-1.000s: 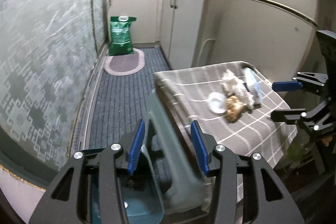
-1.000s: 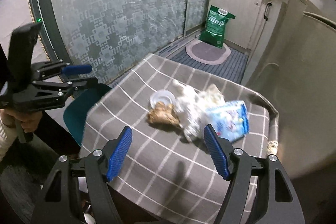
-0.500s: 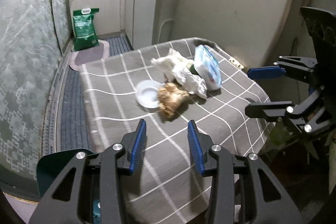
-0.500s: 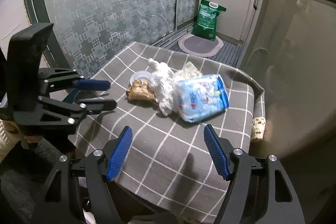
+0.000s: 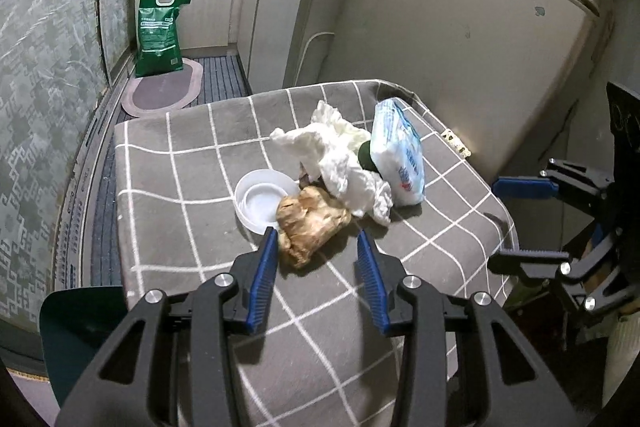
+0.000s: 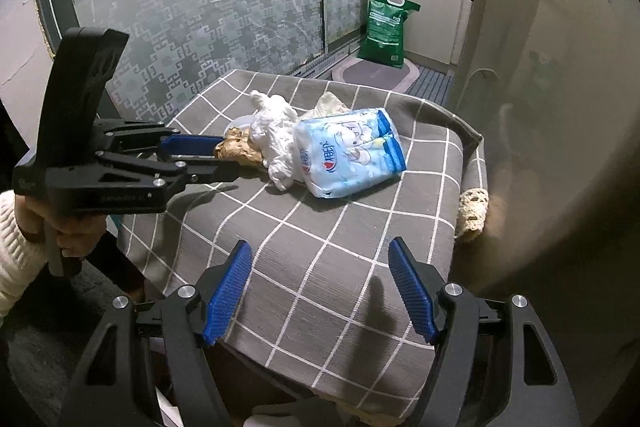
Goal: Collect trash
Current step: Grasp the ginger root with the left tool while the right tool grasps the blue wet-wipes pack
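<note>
A pile of trash lies on a grey checked tablecloth point(image 5: 192, 227): a crumpled brown paper wad point(image 5: 310, 223), a white plastic lid point(image 5: 260, 201), crumpled white tissue point(image 5: 340, 163) and a blue-white tissue pack point(image 5: 398, 151). My left gripper point(image 5: 318, 251) is open, its blue pads on either side of the brown wad's near end. In the right wrist view the left gripper point(image 6: 216, 153) reaches the wad point(image 6: 240, 149) beside the pack point(image 6: 348, 151). My right gripper point(image 6: 320, 291) is open and empty above the table's near edge.
A dark teal bin point(image 5: 80, 327) stands below the table's left corner. A fridge point(image 5: 460, 27) stands close behind the table. A green bag point(image 5: 158, 35) and an oval mat point(image 5: 162, 93) lie on the floor by the cabinets. A patterned glass door point(image 6: 200, 7) runs along one side.
My left gripper swung from the teal bin over to the table and closed in on the brown wad. My right gripper drew back a little from the pile and stayed open.
</note>
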`<state>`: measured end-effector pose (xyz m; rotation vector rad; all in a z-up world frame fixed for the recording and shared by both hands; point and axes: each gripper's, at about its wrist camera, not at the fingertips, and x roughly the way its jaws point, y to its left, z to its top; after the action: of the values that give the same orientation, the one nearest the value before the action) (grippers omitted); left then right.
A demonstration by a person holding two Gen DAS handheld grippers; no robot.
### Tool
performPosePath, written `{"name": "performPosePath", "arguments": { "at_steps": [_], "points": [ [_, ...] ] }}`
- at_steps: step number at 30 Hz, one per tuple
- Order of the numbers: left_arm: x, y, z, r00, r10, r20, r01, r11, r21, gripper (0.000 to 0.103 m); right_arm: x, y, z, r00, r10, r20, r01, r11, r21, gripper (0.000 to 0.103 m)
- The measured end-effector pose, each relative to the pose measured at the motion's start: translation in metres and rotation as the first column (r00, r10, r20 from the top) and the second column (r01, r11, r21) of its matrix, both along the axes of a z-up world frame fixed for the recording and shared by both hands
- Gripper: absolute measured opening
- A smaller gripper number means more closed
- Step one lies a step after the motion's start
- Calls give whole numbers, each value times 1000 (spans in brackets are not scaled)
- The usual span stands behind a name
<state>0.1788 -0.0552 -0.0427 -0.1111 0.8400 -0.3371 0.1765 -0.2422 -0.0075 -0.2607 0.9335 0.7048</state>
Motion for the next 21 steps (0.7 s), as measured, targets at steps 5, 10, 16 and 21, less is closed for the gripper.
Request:
{"name": "performPosePath", "arguments": {
  "at_steps": [5, 10, 16, 21],
  "points": [
    [5, -3, -2, 1000, 18, -6, -18, 999, 32, 28, 1, 4, 0, 999, 8, 34, -7, 1000, -14, 71],
    [4, 2, -1, 1000, 28, -7, -28, 999, 31, 25, 9, 9, 2, 998, 16, 66, -14, 999, -38, 72],
    [-5, 7, 6, 999, 31, 15, -31, 999, 31, 20, 26, 14, 0, 997, 24, 79, -20, 999, -50, 76],
    [-11, 12, 7, 1000, 22, 17, -23, 999, 34, 19, 38, 24, -7, 996, 53, 74, -49, 997, -63, 87]
  ]
}}
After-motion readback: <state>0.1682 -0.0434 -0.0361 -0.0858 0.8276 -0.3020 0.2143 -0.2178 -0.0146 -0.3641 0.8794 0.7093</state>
